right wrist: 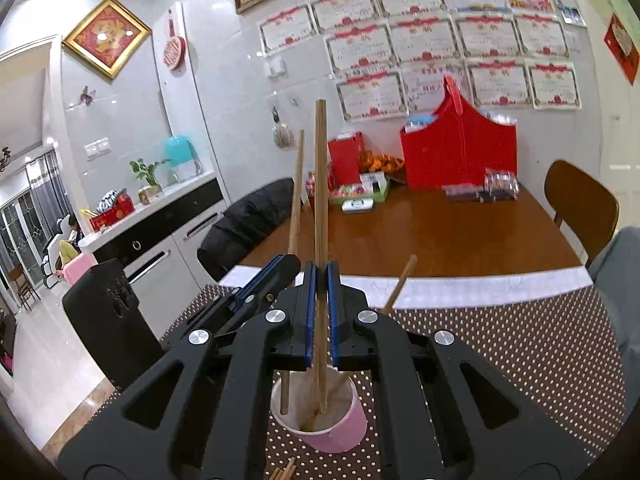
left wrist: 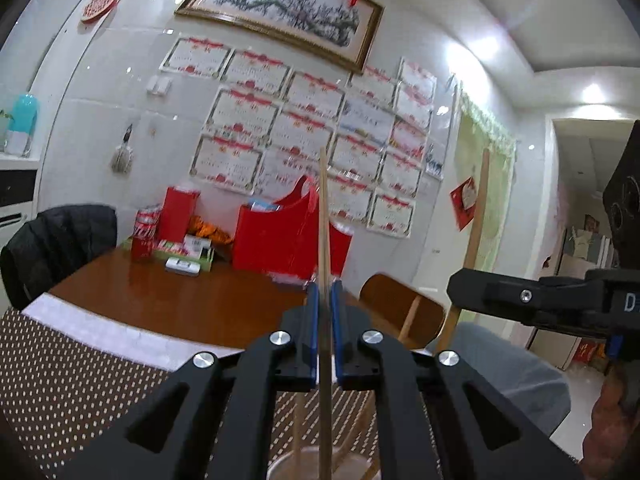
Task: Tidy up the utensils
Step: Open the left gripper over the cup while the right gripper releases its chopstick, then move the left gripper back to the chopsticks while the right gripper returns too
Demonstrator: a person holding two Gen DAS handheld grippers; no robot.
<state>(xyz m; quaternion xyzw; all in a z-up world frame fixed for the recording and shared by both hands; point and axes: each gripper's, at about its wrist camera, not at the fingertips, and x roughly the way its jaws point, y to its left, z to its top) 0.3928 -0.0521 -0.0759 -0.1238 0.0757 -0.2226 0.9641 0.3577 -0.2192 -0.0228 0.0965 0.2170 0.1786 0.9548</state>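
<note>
Right wrist view: both grippers' fingers [right wrist: 308, 312] pinch a chopstick [right wrist: 320, 184] w/ tip in cup [right wrist: 344, 432] below; release gently, upright.

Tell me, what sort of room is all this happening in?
Most likely a family dining room at home. A wooden dining table with chairs stands against a tiled wall covered in award certificates, and a sideboard with a potted plant runs alongside.

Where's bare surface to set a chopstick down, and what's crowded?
Free: the dotted mat right of the pink cup, and bare wooden table between the white strip and the red bag. Crowded: the cup, where both hand-held grippers meet, and the back edge along the wall.
</note>
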